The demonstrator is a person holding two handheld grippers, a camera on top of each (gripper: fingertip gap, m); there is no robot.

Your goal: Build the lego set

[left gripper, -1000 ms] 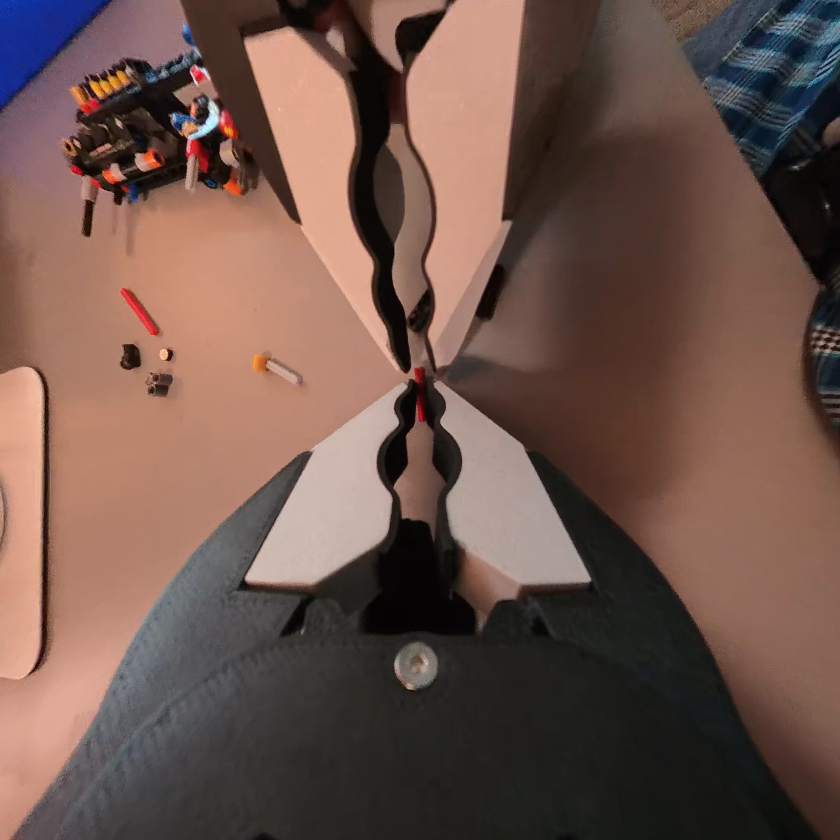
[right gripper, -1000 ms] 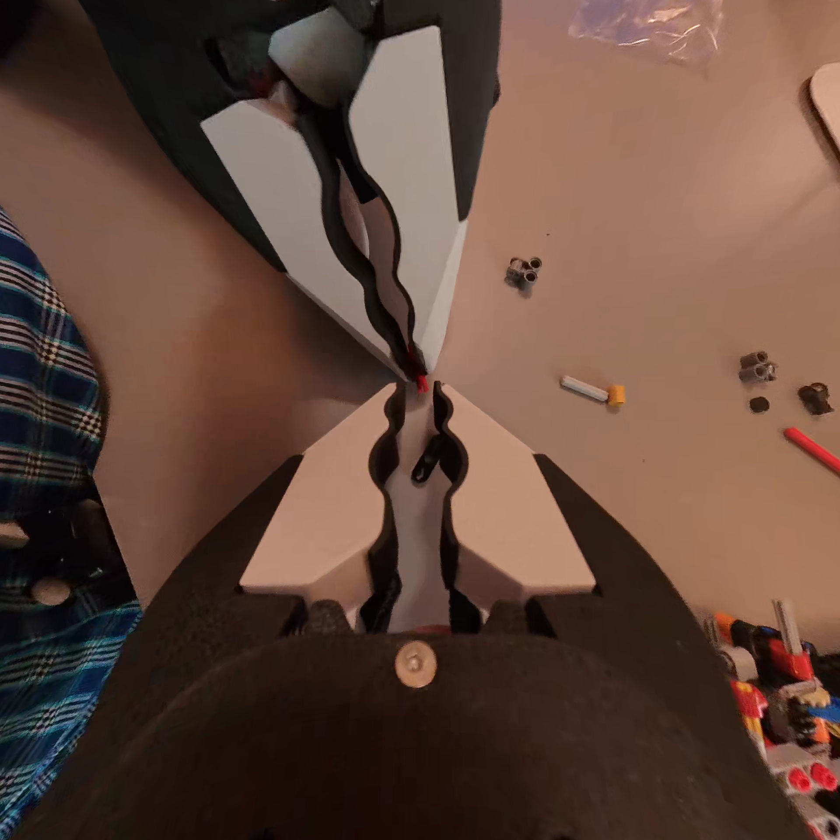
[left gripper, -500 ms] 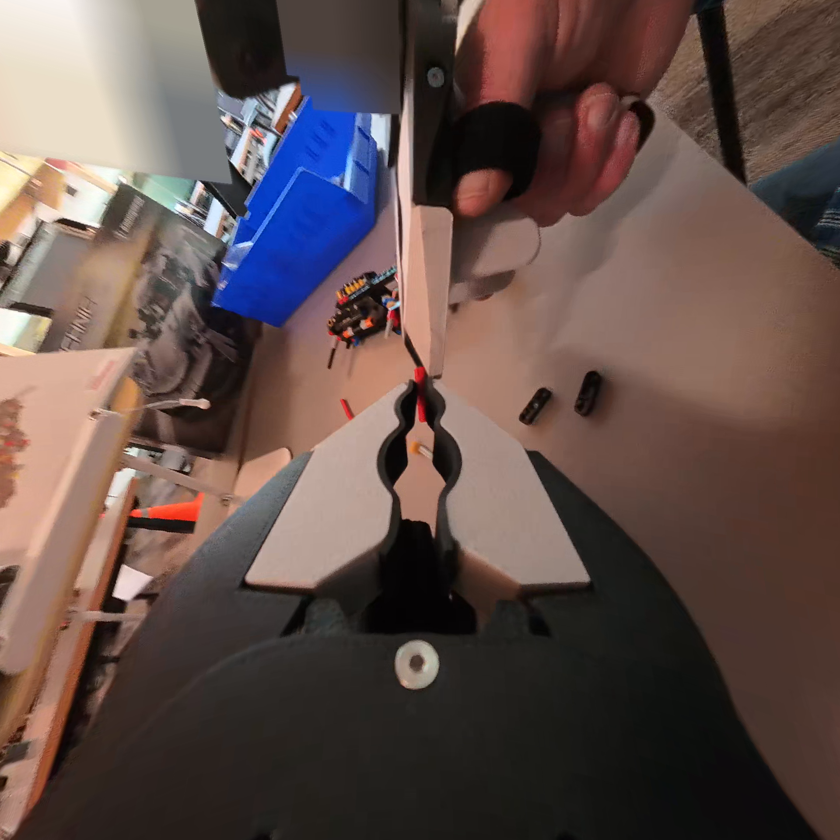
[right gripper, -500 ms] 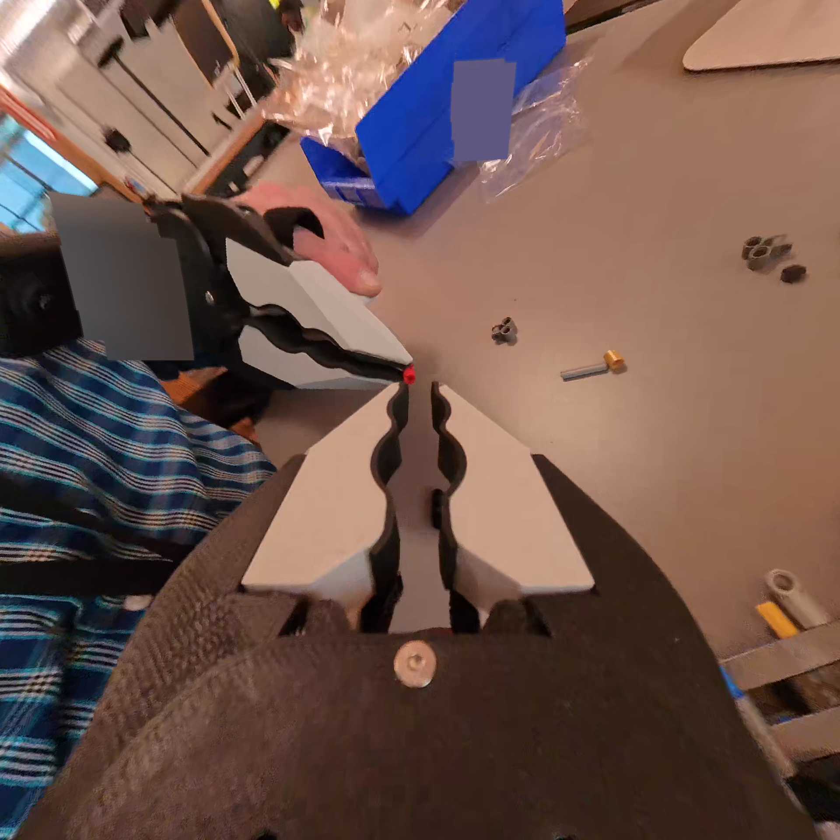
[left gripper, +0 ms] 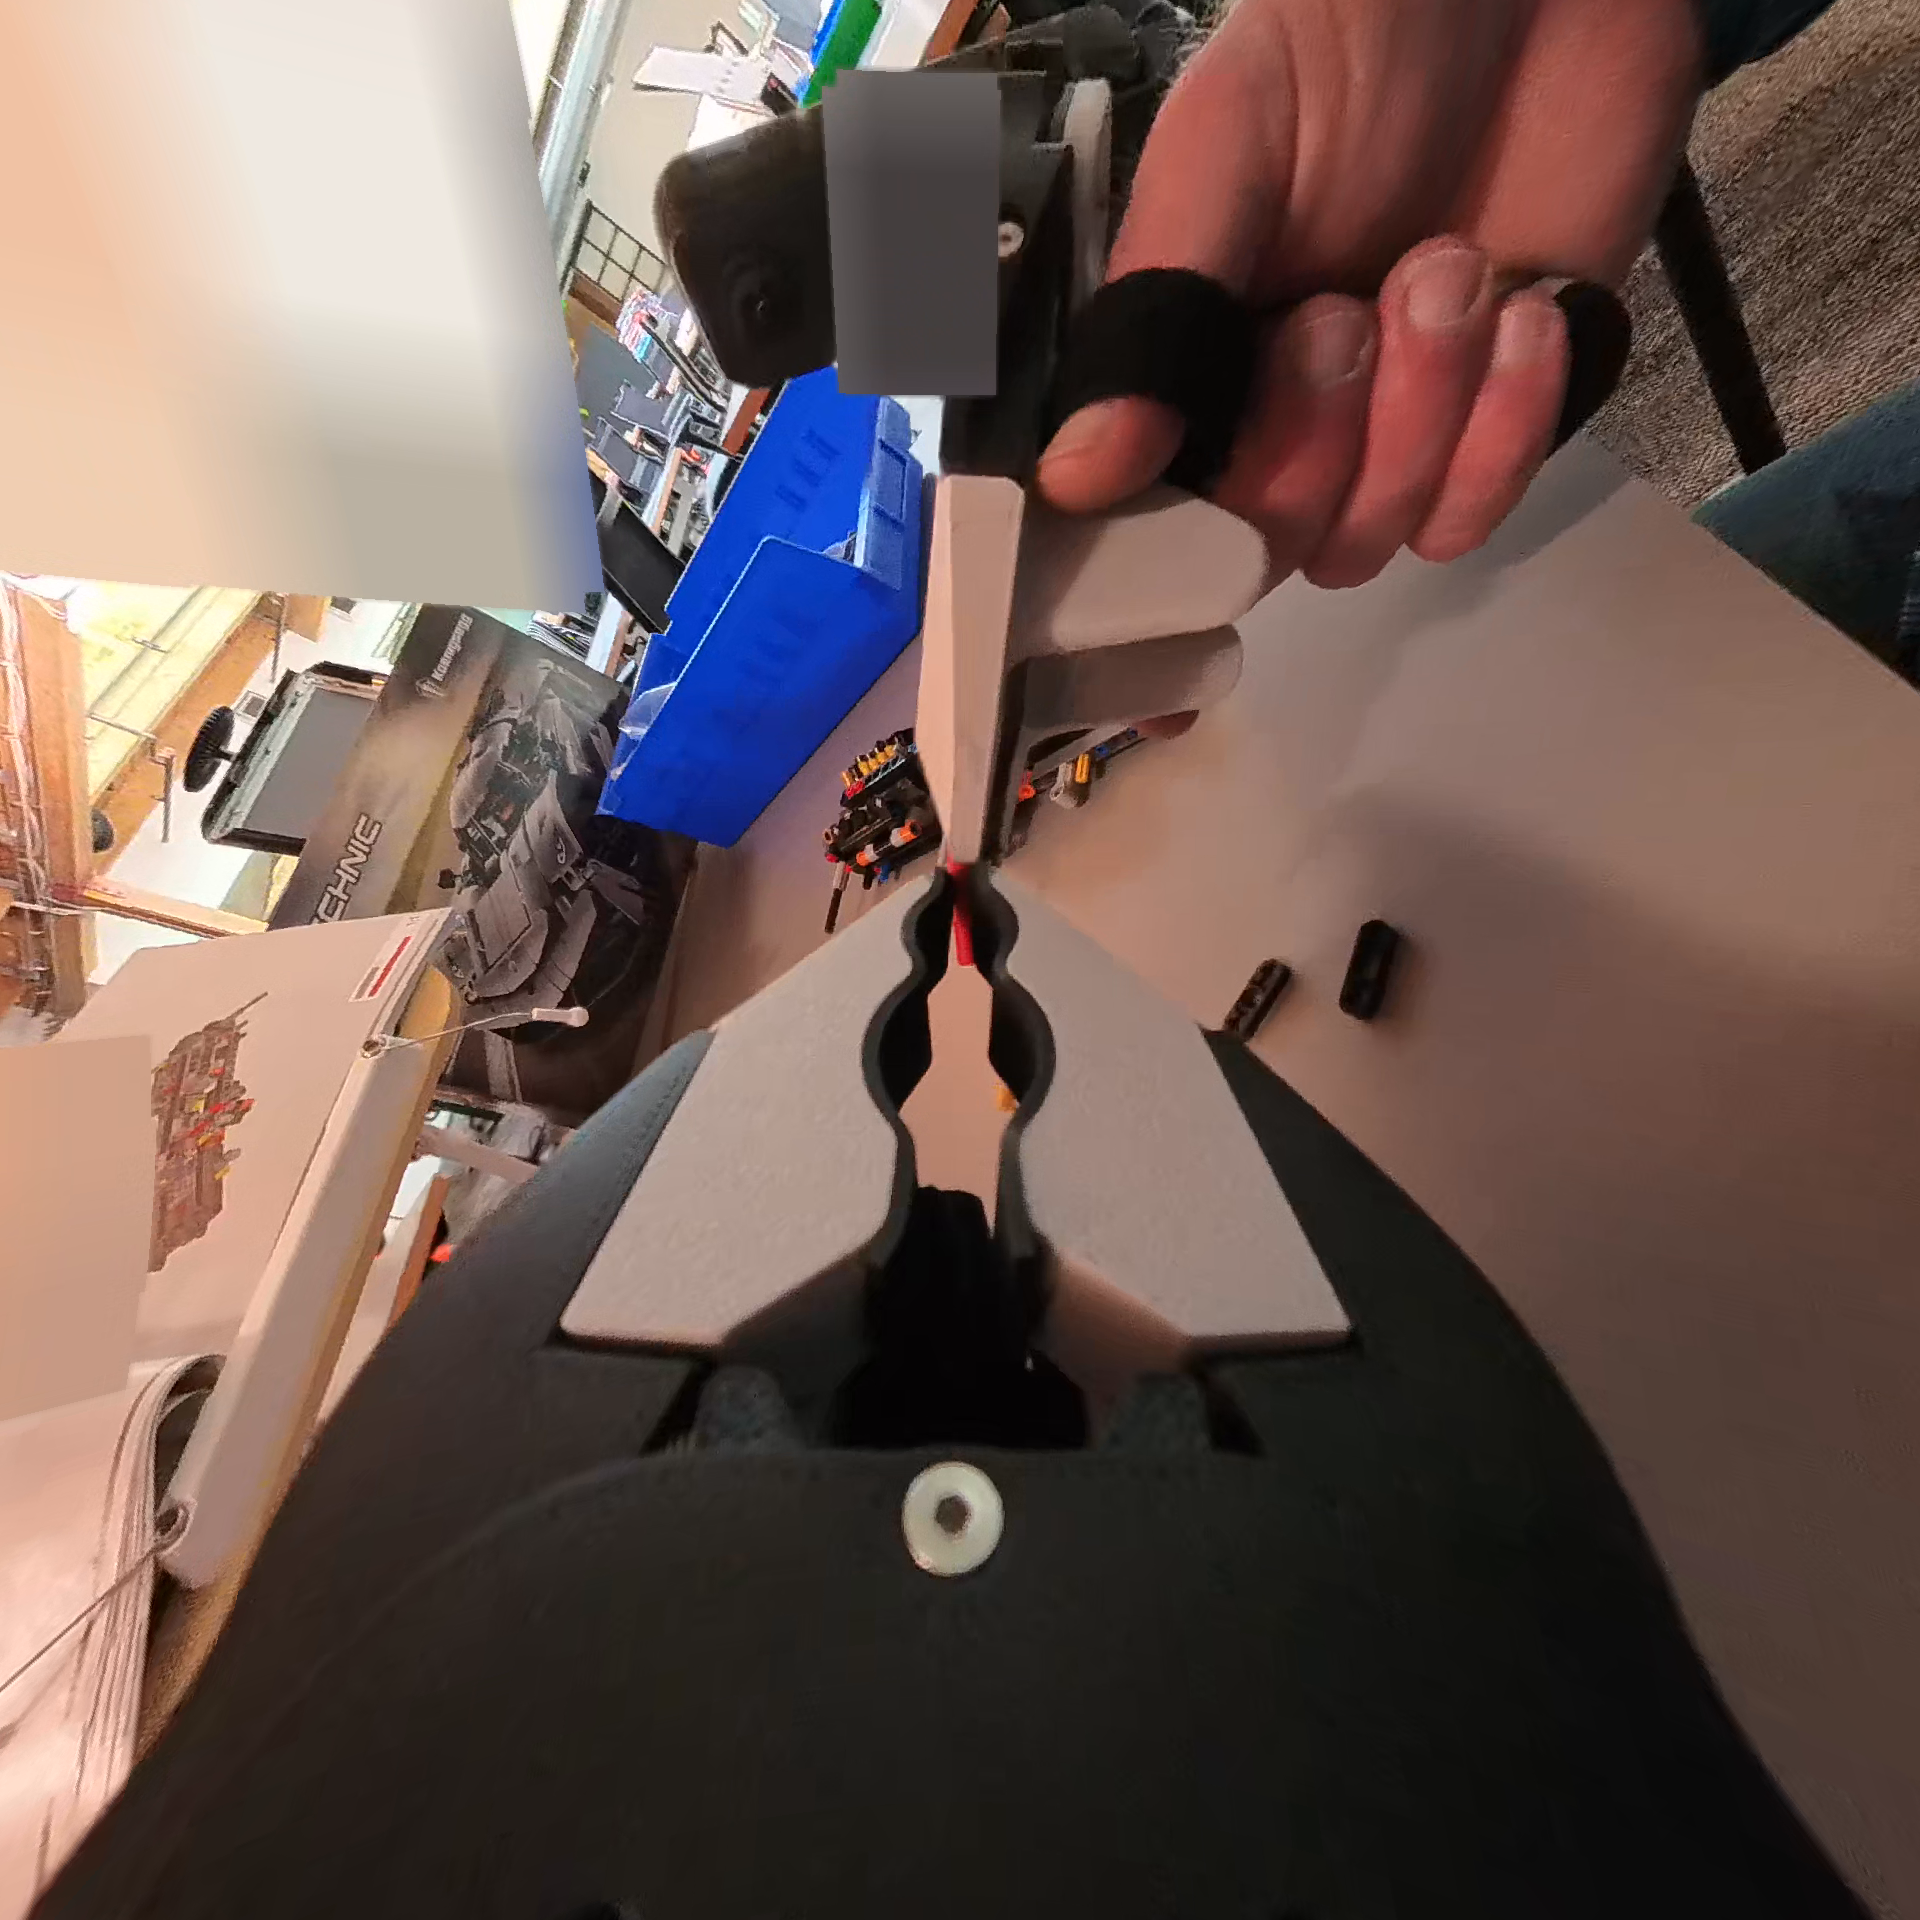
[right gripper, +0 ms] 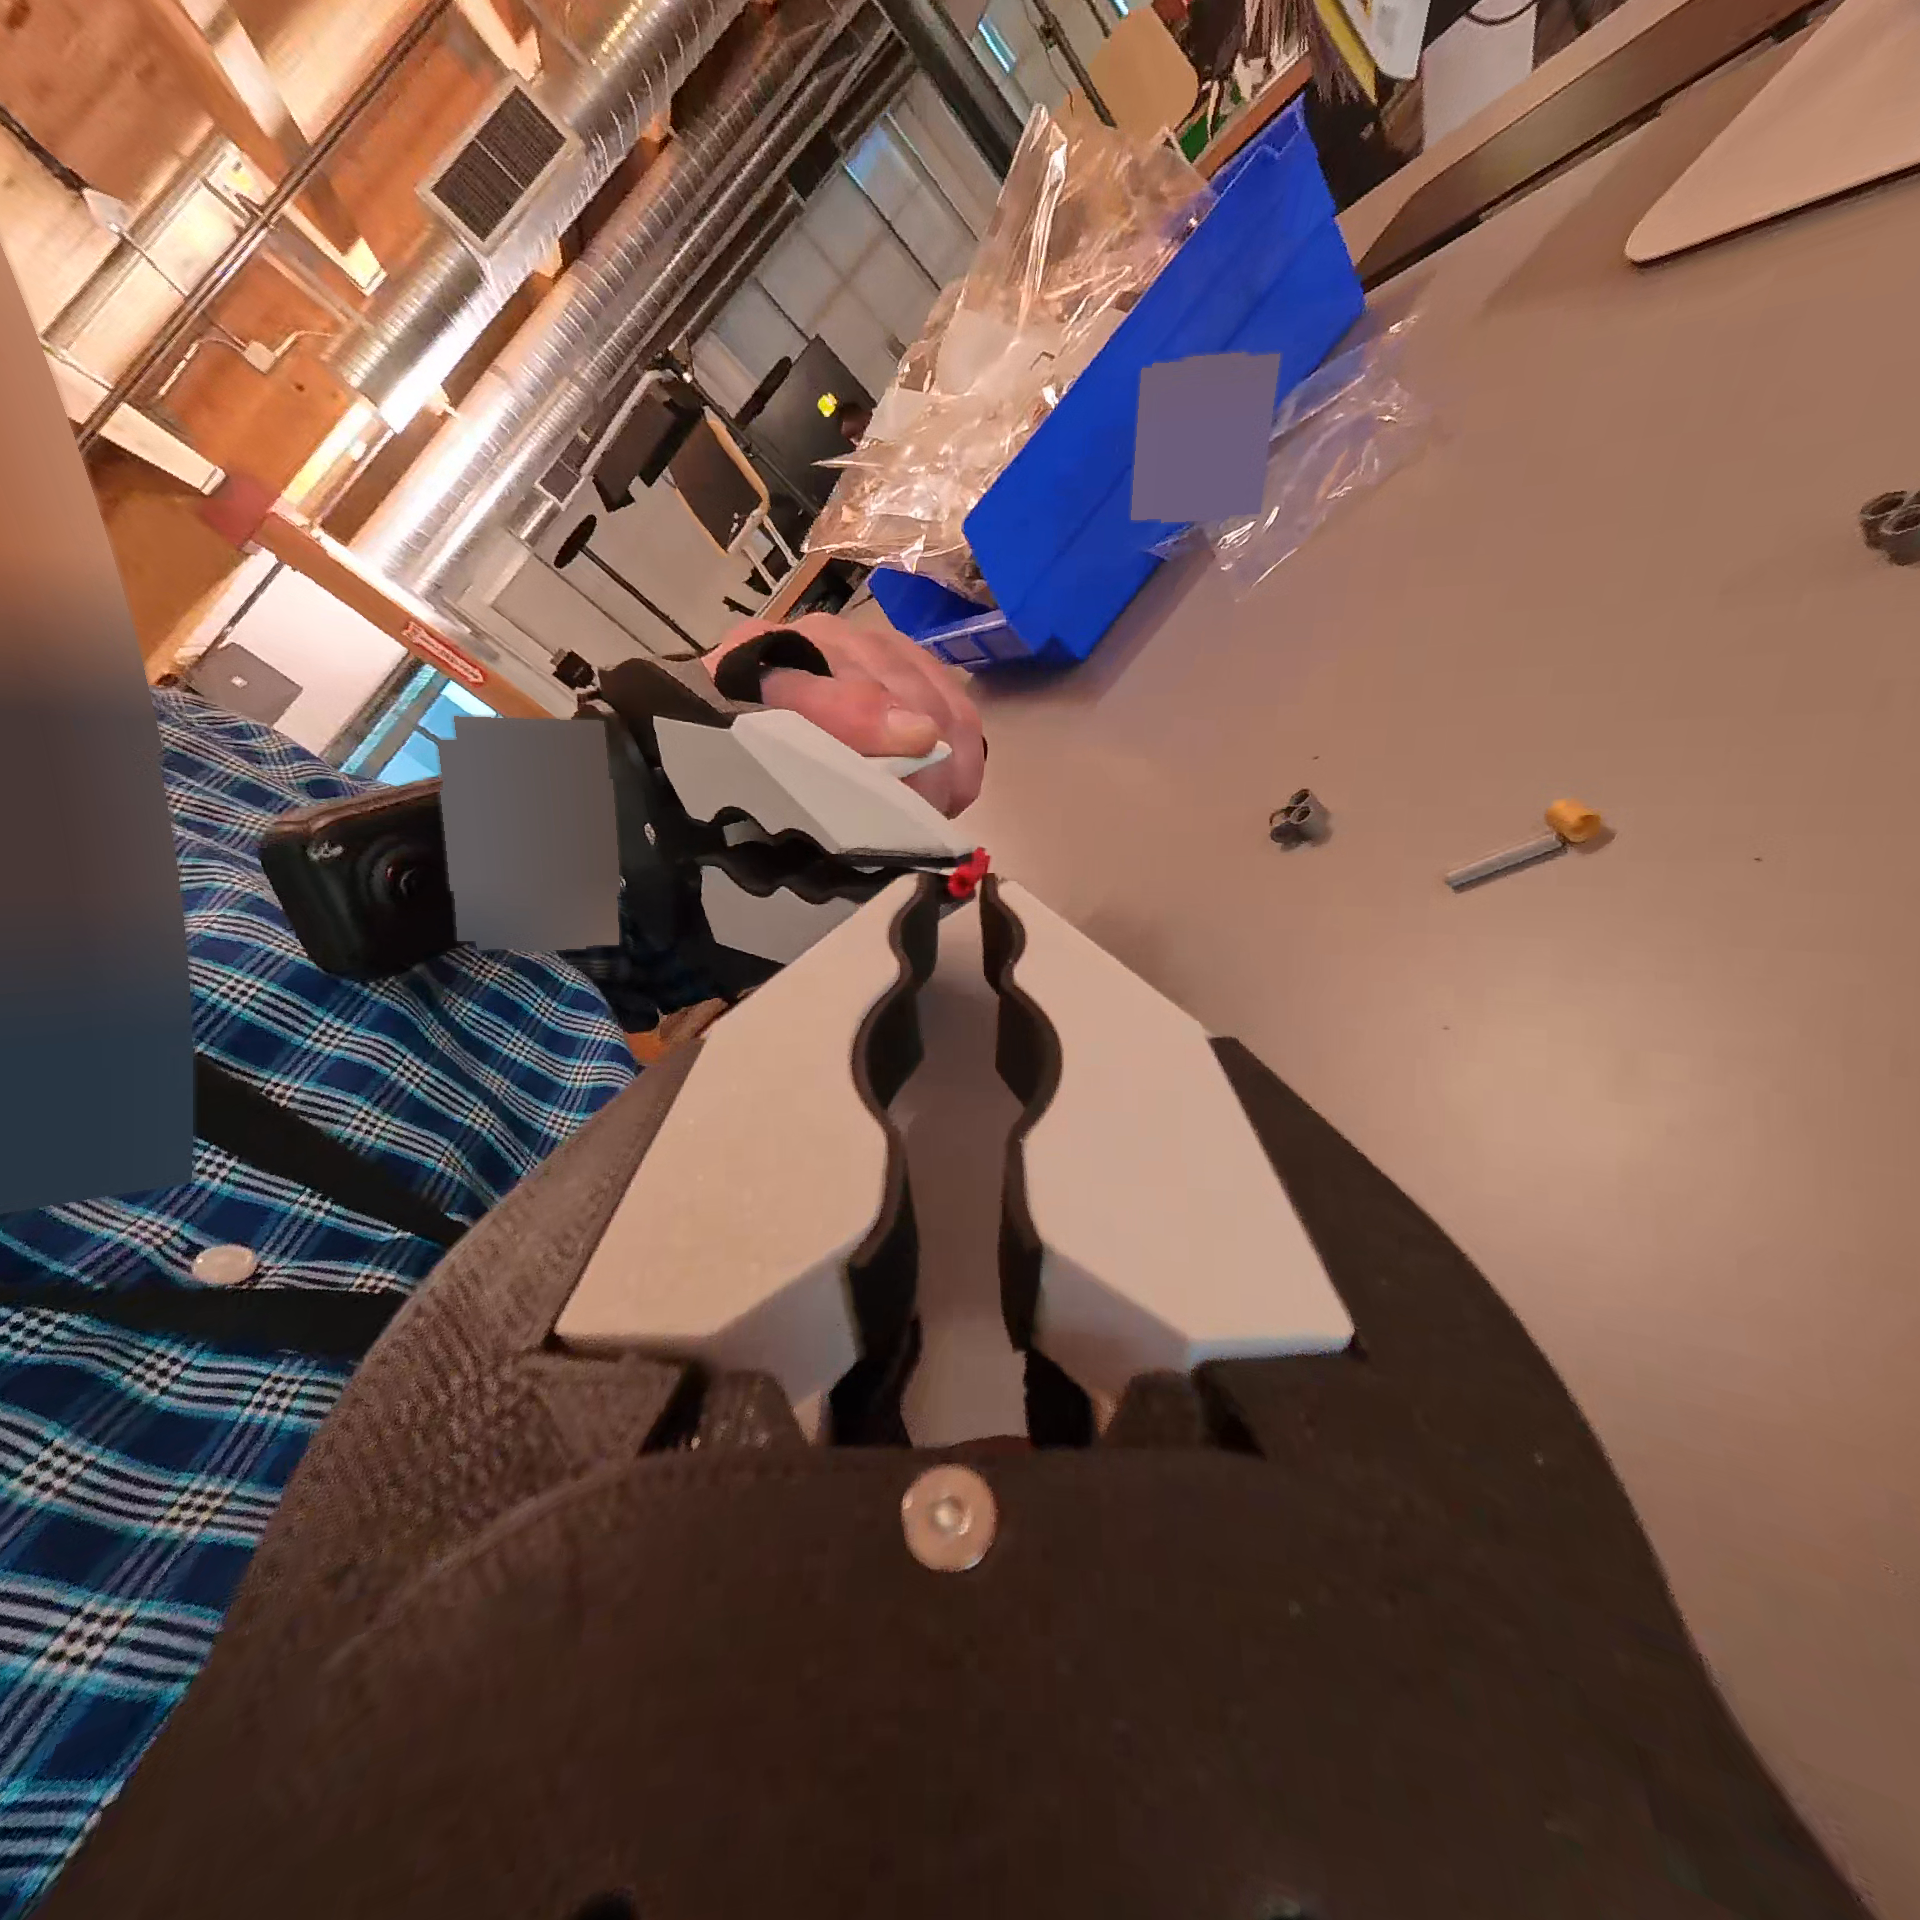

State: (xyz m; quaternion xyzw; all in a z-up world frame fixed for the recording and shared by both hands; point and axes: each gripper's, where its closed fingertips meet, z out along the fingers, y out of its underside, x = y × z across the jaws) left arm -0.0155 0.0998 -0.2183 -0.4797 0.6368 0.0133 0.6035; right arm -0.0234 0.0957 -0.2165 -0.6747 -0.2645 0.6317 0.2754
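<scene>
The left gripper (left gripper: 964, 902) is clenched on a small red pin (left gripper: 962, 923), held above the tabletop (left gripper: 1558, 831); the assembled lego model (left gripper: 878, 805) stands toward the far edge, beside the blue bin (left gripper: 769, 665). The right gripper (right gripper: 951, 902) meets it tip to tip with jaws slightly parted, grasping nothing; 2 black pieces (left gripper: 1314, 982) lie on the tabletop at right.

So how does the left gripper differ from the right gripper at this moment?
The left gripper is shut, while the right gripper has its jaws slightly apart. The left gripper holds a small red pin; the right gripper holds nothing, and the pin's free end sits at its tips. Both have pale fingers with wavy dark pads and are held above the table.
</scene>
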